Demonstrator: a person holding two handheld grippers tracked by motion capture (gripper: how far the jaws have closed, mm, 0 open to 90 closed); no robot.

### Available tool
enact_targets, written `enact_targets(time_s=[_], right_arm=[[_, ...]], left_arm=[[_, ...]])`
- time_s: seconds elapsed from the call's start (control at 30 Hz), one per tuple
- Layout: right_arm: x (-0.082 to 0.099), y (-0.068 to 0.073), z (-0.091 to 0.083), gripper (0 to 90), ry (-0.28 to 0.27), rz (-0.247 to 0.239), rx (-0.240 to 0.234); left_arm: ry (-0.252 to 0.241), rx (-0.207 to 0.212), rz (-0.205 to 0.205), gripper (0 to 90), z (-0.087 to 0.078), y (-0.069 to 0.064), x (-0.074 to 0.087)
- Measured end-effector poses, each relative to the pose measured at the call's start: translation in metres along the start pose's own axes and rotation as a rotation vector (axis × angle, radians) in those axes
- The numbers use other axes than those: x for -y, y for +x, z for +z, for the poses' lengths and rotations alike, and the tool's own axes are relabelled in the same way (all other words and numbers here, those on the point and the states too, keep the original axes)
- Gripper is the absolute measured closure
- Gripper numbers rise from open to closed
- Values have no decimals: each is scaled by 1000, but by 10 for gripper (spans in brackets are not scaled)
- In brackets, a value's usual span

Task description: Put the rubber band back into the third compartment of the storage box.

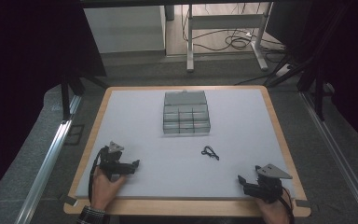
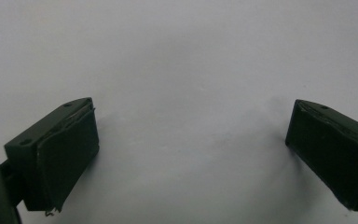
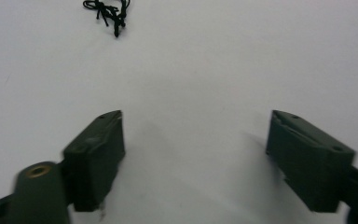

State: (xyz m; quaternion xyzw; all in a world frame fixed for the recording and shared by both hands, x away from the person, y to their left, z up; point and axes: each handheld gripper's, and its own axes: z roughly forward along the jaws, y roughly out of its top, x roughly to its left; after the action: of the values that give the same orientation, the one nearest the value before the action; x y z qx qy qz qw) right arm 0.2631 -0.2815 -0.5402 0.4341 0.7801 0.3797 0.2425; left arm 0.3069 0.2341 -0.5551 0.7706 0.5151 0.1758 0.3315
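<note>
High view: the left gripper (image 1: 129,166) and right gripper (image 1: 243,181) both rest low on the white mat (image 1: 242,121), near its front edge and well apart from each other. Between them, somewhat nearer the right one, lies a small black cord (image 1: 209,152), tangled, flat on the mat and touched by nothing. Farther back, mid-table, stands a clear box (image 1: 186,112) with compartments; whether any of them holds something cannot be told at this size.

Right gripper view: jaws spread wide, nothing between them, bare mat under them. The cord (image 3: 108,12) sits at the top edge of that view, ahead of the jaws and a little to their left.

Left gripper view: jaws likewise wide and empty, over plain mat.

Judgement: the work looks to be at its very start. No grasp made, cord not lifted, nothing visibly moved toward the box (assuming the box is the destination, which the pictures only suggest). Left to do: reach to the cord, close on it, carry it, release it.
</note>
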Motion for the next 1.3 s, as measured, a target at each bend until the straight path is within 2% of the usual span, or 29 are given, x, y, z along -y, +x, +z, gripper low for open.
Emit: enact_targets(time_s=[0.07,0.1,1.0,1.3], right_arm=[[0,0,2,140,-8,4,-2],[3,1,4,117,-33,4,-1],[3,2,4,112,-34,15,10],[-3,3,3,117,13,7,6]], left_arm=[[0,0,0,22,0,0,0],[-1,0,0,22,0,0,0],[-1,1,0,23,0,0,0],[-1,1,0,23,0,0,0]])
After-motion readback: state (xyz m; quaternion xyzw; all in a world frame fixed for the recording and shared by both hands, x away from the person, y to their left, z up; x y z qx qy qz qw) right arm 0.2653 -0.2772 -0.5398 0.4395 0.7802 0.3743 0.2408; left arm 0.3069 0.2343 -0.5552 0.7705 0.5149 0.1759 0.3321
